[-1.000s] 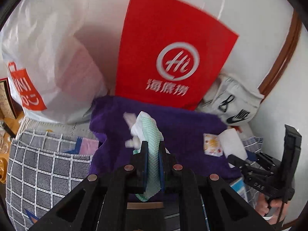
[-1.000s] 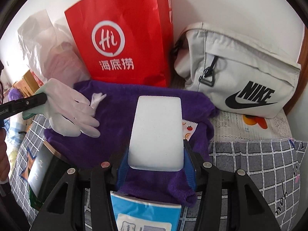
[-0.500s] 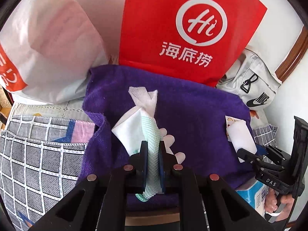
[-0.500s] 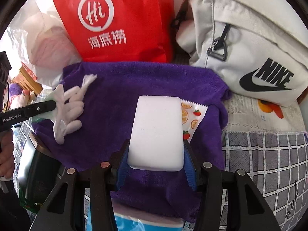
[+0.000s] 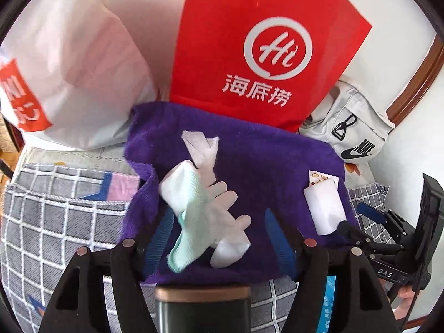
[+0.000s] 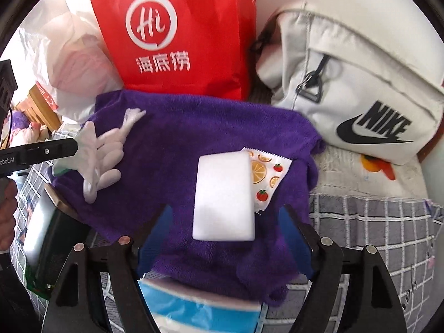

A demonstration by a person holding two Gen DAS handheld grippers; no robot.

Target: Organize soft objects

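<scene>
A purple towel point(image 5: 263, 155) point(image 6: 194, 127) lies spread on the checked cloth. A white and mint glove point(image 5: 205, 213) lies on its left part, between the open fingers of my left gripper point(image 5: 219, 230); it also shows in the right wrist view point(image 6: 102, 155). A crumpled white tissue point(image 5: 202, 147) lies just beyond the glove. A white sponge block point(image 6: 223, 197) point(image 5: 324, 208) lies on the towel's right part, over a fruit-print packet point(image 6: 266, 174). My right gripper point(image 6: 226, 230) is open around the sponge's near end.
A red paper bag point(image 5: 263, 55) point(image 6: 180, 36) stands behind the towel, a white plastic bag point(image 5: 75, 66) to its left and a white Nike bag point(image 6: 355, 91) to its right. A blue tissue pack point(image 6: 205, 310) and a dark box point(image 6: 50, 238) sit near the front.
Both grippers have opened. The glove has dropped from the left gripper onto the towel, and the sponge has been released from the right gripper onto the towel and packet.
</scene>
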